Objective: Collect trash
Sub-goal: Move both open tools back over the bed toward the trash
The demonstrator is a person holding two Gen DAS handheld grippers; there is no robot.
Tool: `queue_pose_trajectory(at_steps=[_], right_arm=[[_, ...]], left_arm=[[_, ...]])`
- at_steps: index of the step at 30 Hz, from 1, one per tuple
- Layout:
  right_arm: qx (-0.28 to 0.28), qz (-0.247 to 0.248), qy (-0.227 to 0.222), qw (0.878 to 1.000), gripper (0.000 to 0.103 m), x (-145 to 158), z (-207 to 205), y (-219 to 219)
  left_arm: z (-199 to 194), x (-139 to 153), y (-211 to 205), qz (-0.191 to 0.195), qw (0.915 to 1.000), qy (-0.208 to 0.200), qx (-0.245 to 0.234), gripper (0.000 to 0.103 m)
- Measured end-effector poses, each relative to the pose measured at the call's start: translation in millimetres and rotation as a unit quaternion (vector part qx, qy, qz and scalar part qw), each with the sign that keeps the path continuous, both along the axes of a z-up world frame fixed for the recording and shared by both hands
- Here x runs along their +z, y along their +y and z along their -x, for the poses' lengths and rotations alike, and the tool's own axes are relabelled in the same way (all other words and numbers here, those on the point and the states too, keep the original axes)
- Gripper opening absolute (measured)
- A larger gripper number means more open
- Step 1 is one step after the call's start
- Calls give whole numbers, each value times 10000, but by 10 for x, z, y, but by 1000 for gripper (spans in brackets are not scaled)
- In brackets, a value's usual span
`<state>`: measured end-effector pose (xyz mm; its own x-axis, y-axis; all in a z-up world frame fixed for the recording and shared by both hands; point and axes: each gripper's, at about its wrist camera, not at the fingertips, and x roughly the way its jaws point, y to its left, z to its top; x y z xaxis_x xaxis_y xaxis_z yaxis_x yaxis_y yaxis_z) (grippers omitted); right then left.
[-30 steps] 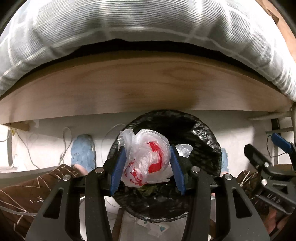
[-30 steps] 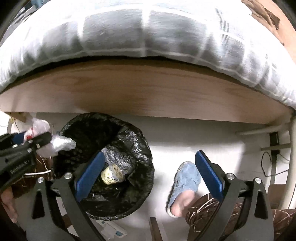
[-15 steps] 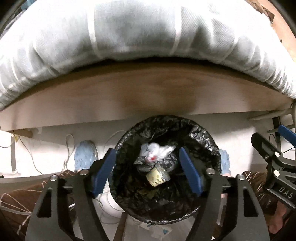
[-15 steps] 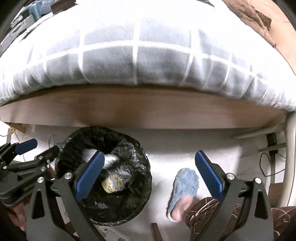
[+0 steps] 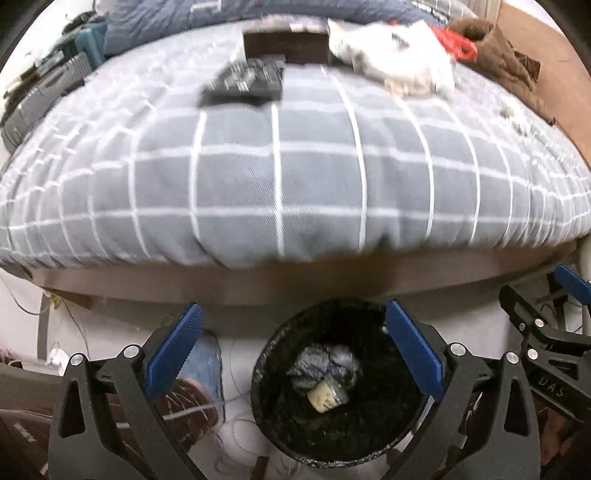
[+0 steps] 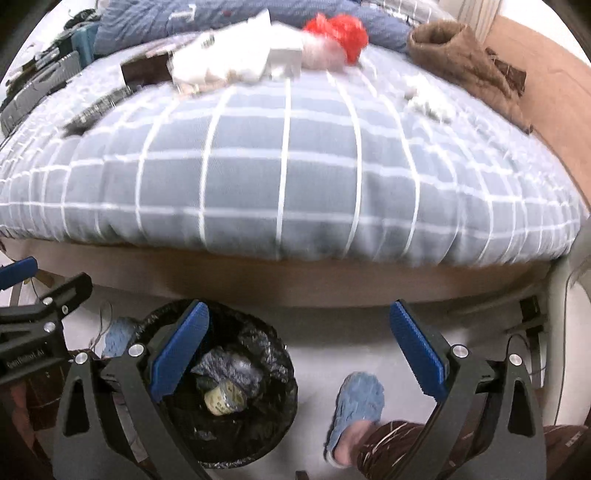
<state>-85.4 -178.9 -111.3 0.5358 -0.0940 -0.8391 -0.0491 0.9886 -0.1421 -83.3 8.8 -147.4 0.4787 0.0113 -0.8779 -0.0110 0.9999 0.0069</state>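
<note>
A black-lined bin stands on the floor by the bed, directly under my left gripper. That gripper's jaws are opening wide with nothing between them. In the bin lie a crumpled plastic bag and a yellow-lidded jar. My right gripper is open and empty, to the right of the bin, with its left finger over the rim. On the bed's far side lie white paper trash and a red plastic bag.
A grey checked duvet hangs over a wooden bed frame. Black flat devices and a brown garment lie on the bed. A person's blue slipper is right of the bin, and cables run along the floor.
My left gripper opened and let go of the white-and-red plastic bag, which dropped into the bin. Both grippers rose and tipped upward, bringing the top of the bed into view.
</note>
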Motion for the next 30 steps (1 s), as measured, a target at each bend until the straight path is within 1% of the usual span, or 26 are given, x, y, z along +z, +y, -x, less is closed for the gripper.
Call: queue_pose_trajectory(at_steps=[4, 13, 18, 21, 24, 26, 30], right_arm=[[24, 73, -324, 9994, 94, 216, 7, 9], [56, -40, -896, 9960, 94, 671, -44, -22], [77, -103, -1096, 9939, 94, 843, -98, -44], [59, -181, -1179, 9928, 94, 930, -176, -108], [-23, -157, -1301, 9914, 94, 987, -256, -204], [-124, -81, -1366, 9905, 94, 1013, -333, -297], [-334, -175, -1406, 9893, 94, 1041, -525, -534]], left_arm=[[-20, 180, 33, -17, 9997, -233, 37, 97], [-55, 540, 37, 16, 9979, -637, 77, 97], [-146, 705, 49, 58, 9958, -902, 160, 97], [-200, 746, 68, 126, 9950, -968, 210, 97], [-273, 759, 88, 219, 9944, -1001, 259, 97], [-341, 764, 107, 248, 9942, -1006, 292, 97], [-495, 774, 183, 277, 9939, -1008, 364, 97]])
